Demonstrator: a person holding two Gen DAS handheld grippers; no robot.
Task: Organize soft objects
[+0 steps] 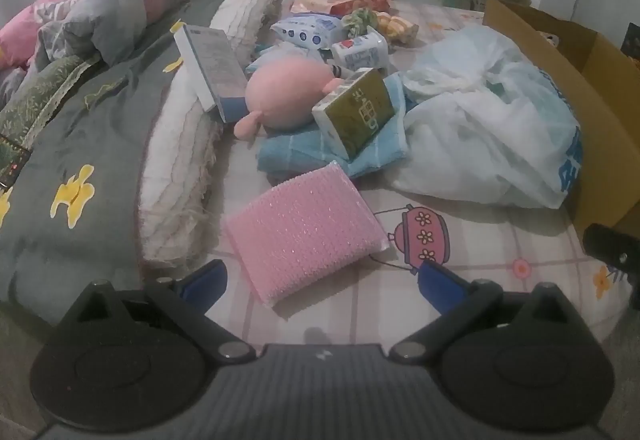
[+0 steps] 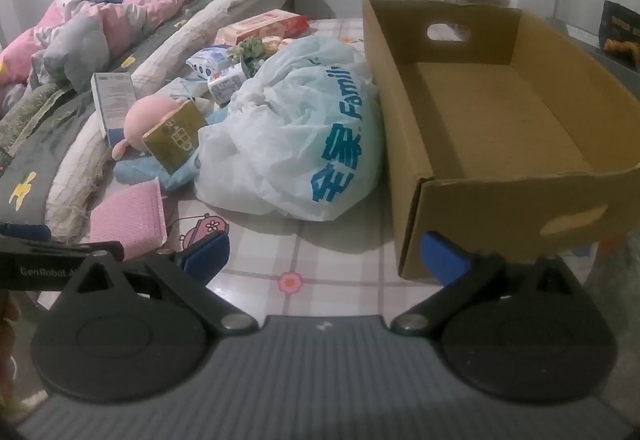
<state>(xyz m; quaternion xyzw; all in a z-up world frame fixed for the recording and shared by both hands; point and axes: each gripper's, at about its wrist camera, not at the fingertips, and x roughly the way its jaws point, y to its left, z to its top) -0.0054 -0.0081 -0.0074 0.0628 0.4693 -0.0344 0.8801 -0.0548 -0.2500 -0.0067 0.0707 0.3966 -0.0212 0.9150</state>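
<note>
Nothing is sorted yet: my cardboard box (image 2: 500, 112) ahead of my right gripper (image 2: 324, 260) sits bare. Both grippers gape wide, holding nothing; the pink sponge (image 1: 304, 232) lies just ahead of my left gripper (image 1: 320, 280).

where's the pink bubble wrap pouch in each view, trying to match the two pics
Left wrist view: the flat pink bubble-wrap pouch lies low and centre on the checked sheet, just ahead of the open left claw.
Right wrist view: the same pouch sits at the lower left, partly cut off by the other claw's black body.
Shared landmark: the crumpled white plastic bag with blue lettering, to the pouch's right in both views.
</note>
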